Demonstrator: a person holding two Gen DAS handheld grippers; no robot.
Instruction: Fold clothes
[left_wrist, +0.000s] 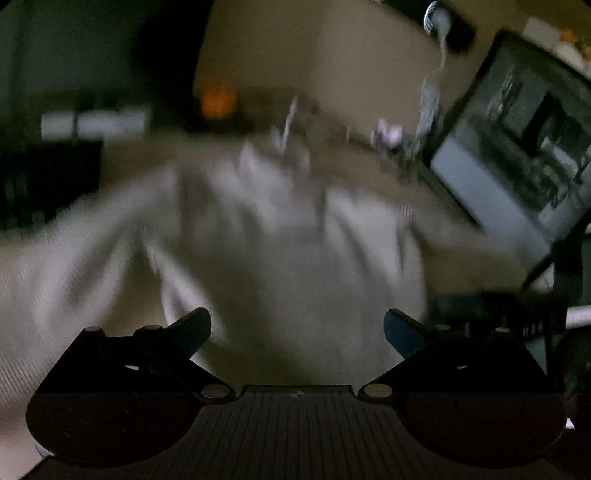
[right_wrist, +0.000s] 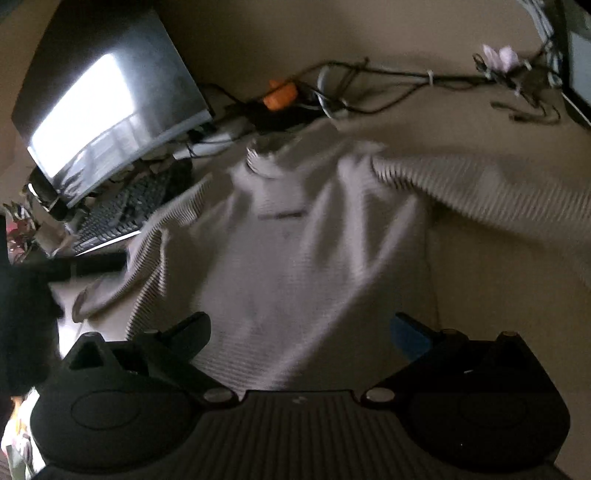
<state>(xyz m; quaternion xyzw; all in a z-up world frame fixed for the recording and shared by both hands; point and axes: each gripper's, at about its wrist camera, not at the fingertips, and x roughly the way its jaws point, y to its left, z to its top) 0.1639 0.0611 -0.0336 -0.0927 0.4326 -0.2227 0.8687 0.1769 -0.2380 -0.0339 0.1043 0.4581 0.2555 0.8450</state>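
Sweater (right_wrist: 295, 251), pale grey with a ribbed knit, lies spread on the tan counter (right_wrist: 498, 280). In the right wrist view its body runs from the collar at the far end down toward the camera, and one sleeve stretches away to the right. The other sleeve goes to the left, toward a black keyboard (right_wrist: 125, 210). The near edge of the sweater lies just ahead of the right gripper (right_wrist: 301, 328) and between its two fingers (right_wrist: 192, 328), which are spread wide and grasp nothing. I cannot tell if the fingers touch the cloth.

In the left wrist view the same sweater (left_wrist: 280, 251) fills the middle of the picture, though it is blurred. Its near part reaches down between the fingers (left_wrist: 192, 328) of the left gripper (left_wrist: 297, 328). These fingers are also wide apart, with nothing between them but the cloth lying ahead.

A monitor (right_wrist: 107, 99) stands tilted at the far left of the right view, with the keyboard below it. Behind the collar lies a bundle of dark cables (right_wrist: 388, 85), and a small orange thing (right_wrist: 280, 94) rests among them. In the left view a dark monitor (left_wrist: 517, 140) stands at the right side, close to the sweater's sleeve.
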